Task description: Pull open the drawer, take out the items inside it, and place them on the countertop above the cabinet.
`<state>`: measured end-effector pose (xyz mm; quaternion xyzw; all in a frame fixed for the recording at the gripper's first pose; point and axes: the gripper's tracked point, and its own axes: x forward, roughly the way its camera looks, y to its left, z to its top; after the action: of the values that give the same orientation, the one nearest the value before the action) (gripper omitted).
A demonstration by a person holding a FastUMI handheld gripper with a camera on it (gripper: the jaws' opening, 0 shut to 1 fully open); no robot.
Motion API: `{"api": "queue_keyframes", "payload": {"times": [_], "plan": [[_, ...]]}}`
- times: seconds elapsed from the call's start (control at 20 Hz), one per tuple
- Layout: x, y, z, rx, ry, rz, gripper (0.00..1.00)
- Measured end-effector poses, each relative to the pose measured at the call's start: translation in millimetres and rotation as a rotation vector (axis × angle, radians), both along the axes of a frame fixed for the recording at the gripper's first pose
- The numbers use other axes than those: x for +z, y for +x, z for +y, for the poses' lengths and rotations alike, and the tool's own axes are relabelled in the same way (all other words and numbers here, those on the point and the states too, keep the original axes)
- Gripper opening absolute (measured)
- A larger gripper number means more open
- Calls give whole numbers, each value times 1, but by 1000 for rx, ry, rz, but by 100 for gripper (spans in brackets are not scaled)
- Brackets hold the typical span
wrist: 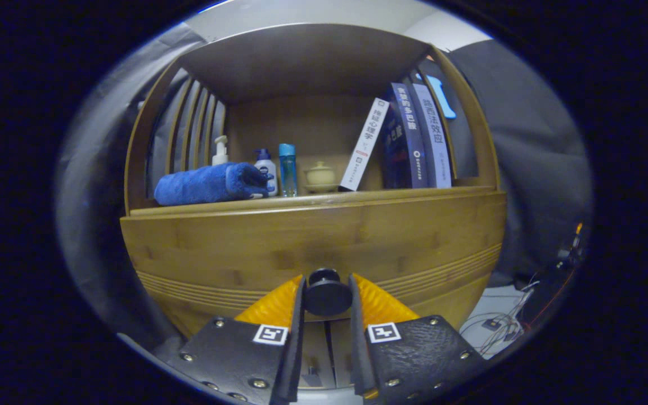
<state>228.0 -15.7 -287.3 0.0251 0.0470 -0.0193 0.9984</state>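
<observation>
Jaws closed on the drawer's knob (325,292), both fingers of the gripper (327,301) pressing its sides! Drawer front (313,247) sits dead ahead, flush with the cabinet, countertop (313,203) above. Likely next: a straight pull back along the fingers.

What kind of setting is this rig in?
Likely a staged household booth: a bamboo cabinet with a countertop holding a rolled blue towel, toiletry bottles and books. The gripper is shut on the drawer knob.
</observation>
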Motion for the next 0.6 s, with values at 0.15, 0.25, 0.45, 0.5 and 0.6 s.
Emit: {"api": "queue_keyframes", "payload": {"times": [0.15, 0.25, 0.45, 0.5, 0.6], "plan": [[-11, -27, -2, 13, 8, 54, 37], [-24, -76, 10, 57, 48, 122, 24], [24, -63, -13, -31, 3, -29, 11], [34, -57, -15, -32, 12, -48, 22], [31, -47, -24, -41, 16, -29, 44]]}}
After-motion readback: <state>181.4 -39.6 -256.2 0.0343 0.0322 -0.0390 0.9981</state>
